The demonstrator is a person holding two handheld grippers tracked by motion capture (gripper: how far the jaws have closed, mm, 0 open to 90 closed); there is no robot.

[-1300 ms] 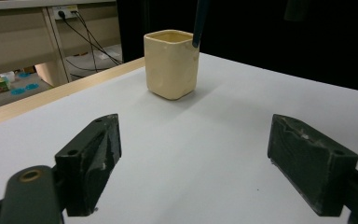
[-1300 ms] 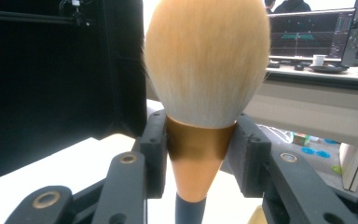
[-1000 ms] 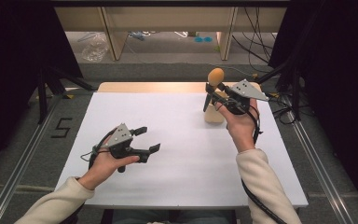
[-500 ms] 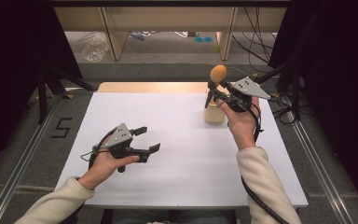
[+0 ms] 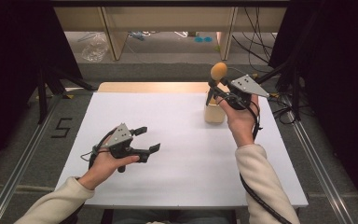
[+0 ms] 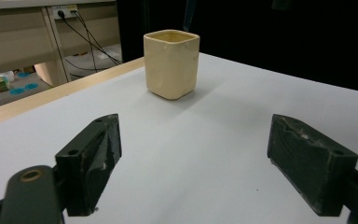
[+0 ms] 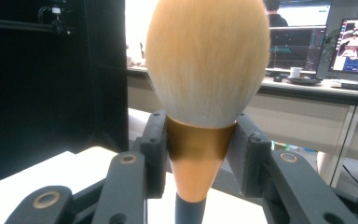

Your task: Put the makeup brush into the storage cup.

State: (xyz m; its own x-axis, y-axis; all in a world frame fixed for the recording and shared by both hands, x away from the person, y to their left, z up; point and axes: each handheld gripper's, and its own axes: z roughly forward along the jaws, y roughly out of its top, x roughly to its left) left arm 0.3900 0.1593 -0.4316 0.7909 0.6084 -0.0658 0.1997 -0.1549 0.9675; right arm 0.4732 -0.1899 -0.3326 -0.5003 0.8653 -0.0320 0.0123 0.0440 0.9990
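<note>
A round makeup brush with orange bristles and a gold ferrule stands upright, bristles up, in my right gripper. The jaws are shut on its ferrule, and the bristle head rises above them. The brush hangs just above a cream square cup at the table's far right. The cup is upright, and what its inside holds is hidden. My left gripper rests low over the table's left side, open with nothing between its jaws, and points toward the cup.
The white table top has a wooden strip along its far edge. Cables lie off the right side. A "5" mark is on the floor at left. Desks with monitors stand beyond.
</note>
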